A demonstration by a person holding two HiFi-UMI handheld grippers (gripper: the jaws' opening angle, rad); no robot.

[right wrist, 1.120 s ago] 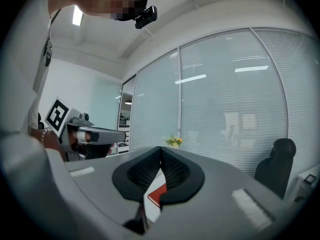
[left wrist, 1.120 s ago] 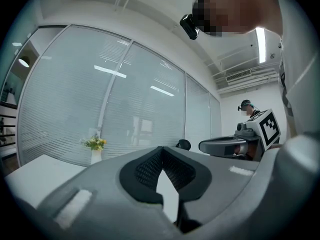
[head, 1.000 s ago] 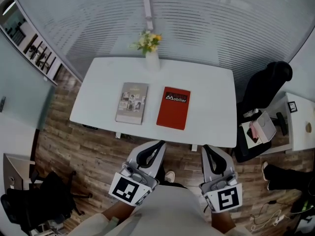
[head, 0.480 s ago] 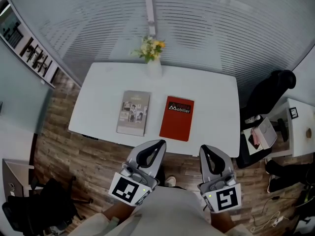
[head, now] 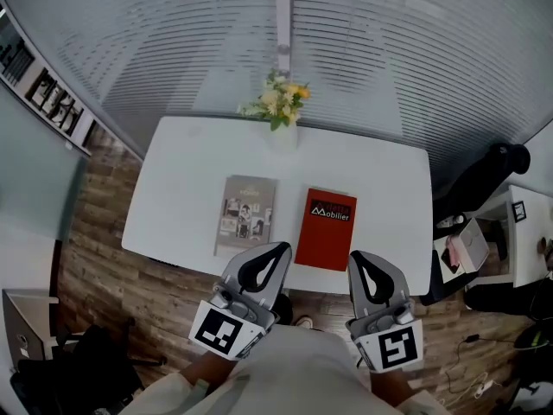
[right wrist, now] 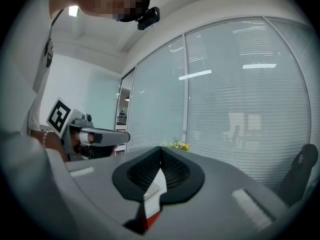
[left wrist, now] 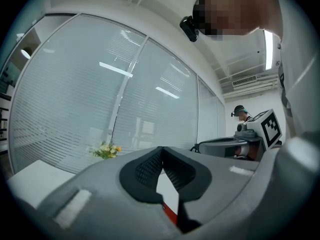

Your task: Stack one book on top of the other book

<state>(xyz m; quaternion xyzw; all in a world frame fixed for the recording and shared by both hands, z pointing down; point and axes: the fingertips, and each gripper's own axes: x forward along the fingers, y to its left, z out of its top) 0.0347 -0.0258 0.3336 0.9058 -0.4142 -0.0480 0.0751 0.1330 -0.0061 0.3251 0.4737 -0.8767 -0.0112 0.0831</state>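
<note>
- Head view: two books lie flat on the white desk [head: 173,206], side by side with a small gap between them. The grey book [head: 246,214] is on the left and the red book [head: 327,229] is on the right.
- Head view: a vase of flowers [head: 282,115] stands at the far edge of the desk, behind the books.
- Head view: the left claw [head: 278,251] and the right claw [head: 359,258] are held out in front of the person, at the near edge of the desk. They are close to the near ends of the books. Neither one looks like it touches a book.
- Left gripper view: the left claw's two sides are pressed tight together with nothing in between. A thin bit of the red book peeks out low down in the gap behind the tips.
- Right gripper view: the right claw is squeezed closed too and holds nothing. A bit of white desk and a bit of red book show behind the tips.
- How far along: I think the job has not really started. No book is picked up and no book is on top of the other.
- What is left: a claw must open up, grab one book, lift it and lay it flat on the other book.
</note>
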